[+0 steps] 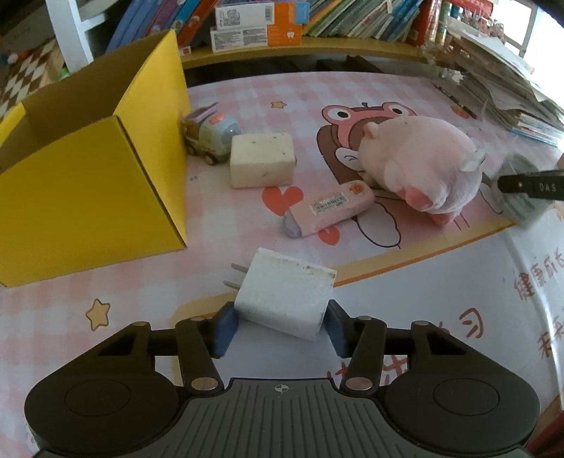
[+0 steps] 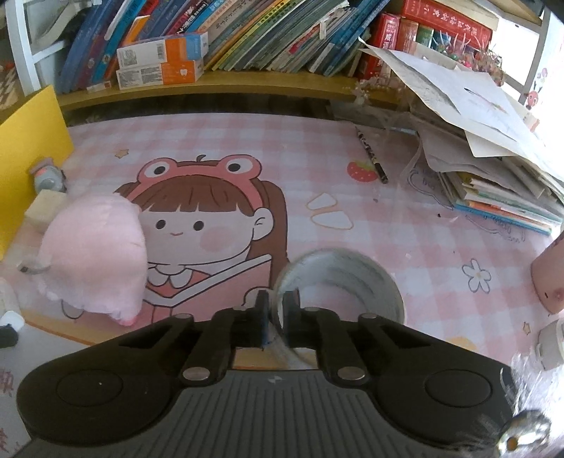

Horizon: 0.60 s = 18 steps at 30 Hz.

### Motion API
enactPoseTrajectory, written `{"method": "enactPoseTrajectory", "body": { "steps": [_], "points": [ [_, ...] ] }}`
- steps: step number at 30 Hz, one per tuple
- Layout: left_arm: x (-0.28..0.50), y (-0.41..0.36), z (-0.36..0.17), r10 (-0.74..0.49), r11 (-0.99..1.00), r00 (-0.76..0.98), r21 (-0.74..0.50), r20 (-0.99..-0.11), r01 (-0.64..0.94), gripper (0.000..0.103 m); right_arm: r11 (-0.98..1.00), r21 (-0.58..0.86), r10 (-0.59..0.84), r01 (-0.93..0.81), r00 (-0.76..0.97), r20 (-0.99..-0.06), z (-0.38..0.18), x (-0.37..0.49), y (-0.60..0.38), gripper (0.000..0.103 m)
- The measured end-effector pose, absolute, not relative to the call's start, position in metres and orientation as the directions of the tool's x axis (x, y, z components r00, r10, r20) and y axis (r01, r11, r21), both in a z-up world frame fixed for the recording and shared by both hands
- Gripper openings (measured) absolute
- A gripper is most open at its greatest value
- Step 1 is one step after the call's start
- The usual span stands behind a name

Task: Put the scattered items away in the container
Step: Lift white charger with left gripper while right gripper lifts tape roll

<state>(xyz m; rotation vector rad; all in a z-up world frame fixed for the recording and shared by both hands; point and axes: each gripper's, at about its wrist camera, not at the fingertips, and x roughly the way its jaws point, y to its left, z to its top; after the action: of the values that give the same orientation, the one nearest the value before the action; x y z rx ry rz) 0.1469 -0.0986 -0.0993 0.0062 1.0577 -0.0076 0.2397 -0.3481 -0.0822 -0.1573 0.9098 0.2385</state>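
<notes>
My left gripper [image 1: 280, 329] is shut on a white plug charger [image 1: 285, 294], its two prongs pointing left. An open yellow cardboard box [image 1: 88, 197] stands at the left. Past the charger lie a pink rectangular case [image 1: 329, 208], a cream sponge block [image 1: 261, 159], a small toy car [image 1: 211, 135] against the box, and a pink plush toy [image 1: 423, 162]. My right gripper [image 2: 276, 304] is shut on the wall of a clear tape roll [image 2: 338, 285], which stands on the mat. The plush toy [image 2: 95, 253] sits to its left.
A pink cartoon desk mat [image 2: 352, 211] covers the table. A shelf of books [image 2: 264, 31] and orange-white boxes [image 2: 158, 63] runs along the back. A messy pile of papers and books [image 2: 493, 169] fills the right, with a pencil [image 2: 372, 155] beside it. A pink cup [image 2: 550, 278] stands far right.
</notes>
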Motion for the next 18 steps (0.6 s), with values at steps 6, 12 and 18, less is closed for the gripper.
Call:
{"method": "enactPoseTrajectory", "body": {
  "steps": [6,12,18],
  "points": [
    [0.138,-0.097,-0.095,-0.017,1.000,0.508,-0.013,-0.861,0.011,0.051,0.960,-0.008,0.167,-0.281,0.592,-0.789,-0.074,0.224,-0.347,0.007],
    [0.128,-0.097,-0.087,-0.022,1.000,0.538,-0.015,-0.843,0.017,0.051,0.953,0.013,0.198,-0.302,0.592,-0.781,-0.067,0.209,-0.343,0.007],
    [0.116,-0.095,-0.078,-0.026,1.000,0.560,-0.022,-0.828,0.014,0.051,0.945,0.035,0.232,-0.324,0.592,-0.772,-0.060,0.195,-0.338,0.007]
  ]
}}
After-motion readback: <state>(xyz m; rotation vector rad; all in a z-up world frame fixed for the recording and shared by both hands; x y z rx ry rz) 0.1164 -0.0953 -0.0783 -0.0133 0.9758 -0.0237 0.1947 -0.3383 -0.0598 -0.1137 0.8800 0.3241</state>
